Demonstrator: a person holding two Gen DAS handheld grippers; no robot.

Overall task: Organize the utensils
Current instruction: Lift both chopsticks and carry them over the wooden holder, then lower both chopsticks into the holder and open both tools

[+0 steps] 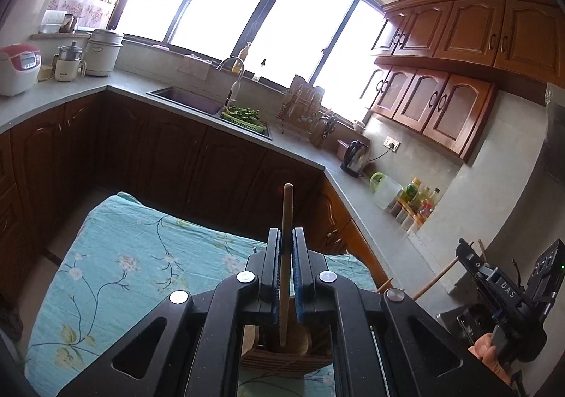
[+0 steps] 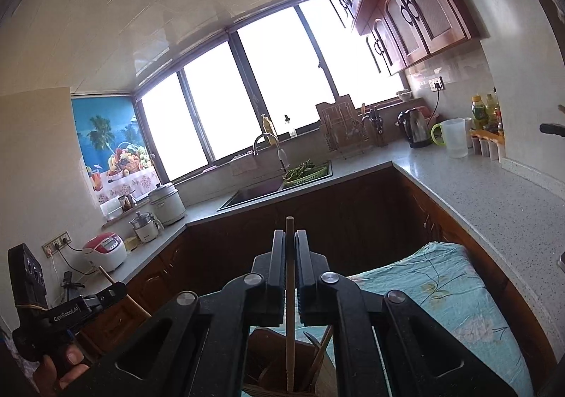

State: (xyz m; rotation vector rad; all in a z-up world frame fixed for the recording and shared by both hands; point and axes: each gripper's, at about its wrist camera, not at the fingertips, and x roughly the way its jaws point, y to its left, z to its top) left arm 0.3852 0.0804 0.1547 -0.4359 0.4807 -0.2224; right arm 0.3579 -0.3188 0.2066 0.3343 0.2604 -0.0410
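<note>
Left wrist: my left gripper (image 1: 286, 270) has its jaws clamped on a wooden spoon (image 1: 285, 255), upright, its bowl down in the holder (image 1: 282, 358) on the cloth-covered worktop (image 1: 134, 255).

Right wrist: my right gripper (image 2: 290, 273) grips 1 chopstick (image 2: 290, 308), its tip in the holder (image 2: 268, 361) among other utensils. I judge both nearly stowed; release is left.

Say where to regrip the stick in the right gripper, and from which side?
Take the upper shaft of the stick, from above, fingers either side. It stands near upright with its lower end down in the wooden holder, so only the top section is free. The right gripper already clamps it just below the tip.
</note>
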